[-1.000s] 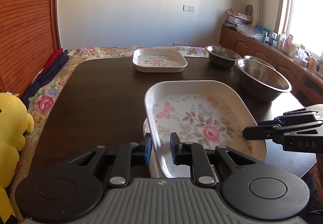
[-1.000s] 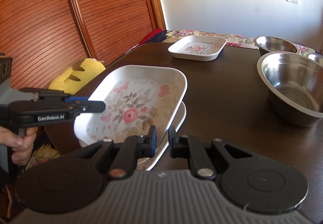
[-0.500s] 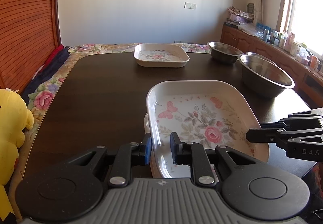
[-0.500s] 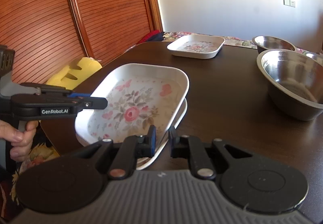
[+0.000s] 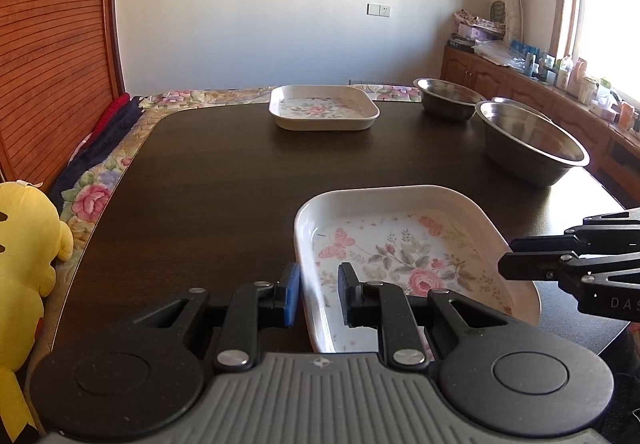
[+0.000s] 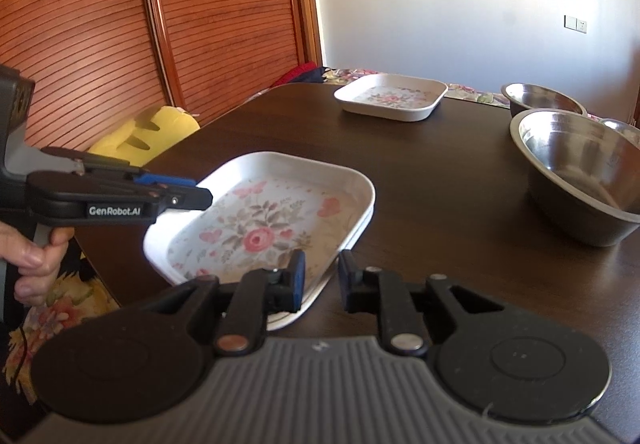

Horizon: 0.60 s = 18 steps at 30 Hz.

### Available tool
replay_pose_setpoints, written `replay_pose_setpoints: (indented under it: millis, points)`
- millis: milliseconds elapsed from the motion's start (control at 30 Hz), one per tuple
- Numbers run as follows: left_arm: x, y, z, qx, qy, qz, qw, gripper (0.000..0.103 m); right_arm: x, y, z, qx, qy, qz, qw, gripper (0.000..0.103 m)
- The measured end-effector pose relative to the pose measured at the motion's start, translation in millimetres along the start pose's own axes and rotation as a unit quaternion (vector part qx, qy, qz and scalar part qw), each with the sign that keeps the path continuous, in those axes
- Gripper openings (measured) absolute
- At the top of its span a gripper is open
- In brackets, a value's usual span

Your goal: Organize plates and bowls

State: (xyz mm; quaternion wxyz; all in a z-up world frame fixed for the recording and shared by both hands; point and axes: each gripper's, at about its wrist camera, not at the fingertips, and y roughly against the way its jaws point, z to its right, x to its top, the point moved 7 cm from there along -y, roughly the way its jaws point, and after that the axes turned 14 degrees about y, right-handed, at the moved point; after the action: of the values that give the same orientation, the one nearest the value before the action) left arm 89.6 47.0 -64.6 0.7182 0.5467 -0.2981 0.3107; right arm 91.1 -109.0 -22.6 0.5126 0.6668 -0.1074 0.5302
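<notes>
A white square plate with a floral print (image 5: 404, 252) lies on top of another such plate at the near edge of the dark table; it also shows in the right wrist view (image 6: 264, 228). My left gripper (image 5: 318, 294) is open, its jaws astride the plate's left rim without touching it. My right gripper (image 6: 320, 280) is open at the plate's right rim. A third floral plate (image 5: 323, 111) sits at the far side of the table. A large steel bowl (image 5: 528, 146) and a smaller one (image 5: 448, 98) stand at the right.
The dark wooden table (image 5: 224, 180) has a rounded edge. A yellow plush toy (image 5: 24, 264) lies on floral bedding at the left. A slatted wooden wall (image 6: 120, 24) stands to the left. A cluttered wooden sideboard (image 5: 560, 100) runs under the window at the right.
The top plate has come down flat onto the plate beneath it. Both grippers have opened and let go of its rim, and both have drawn back slightly.
</notes>
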Motion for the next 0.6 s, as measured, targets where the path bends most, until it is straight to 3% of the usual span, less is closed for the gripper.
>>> replay_pose_setpoints:
  millis: [600]
  points:
    - [28.2, 14.7, 7.9, -0.007, -0.007, 0.031, 0.9995, 0.03, 20.0, 24.4, 22.4, -0.024, -0.005, 0.039, 0.999, 0.021]
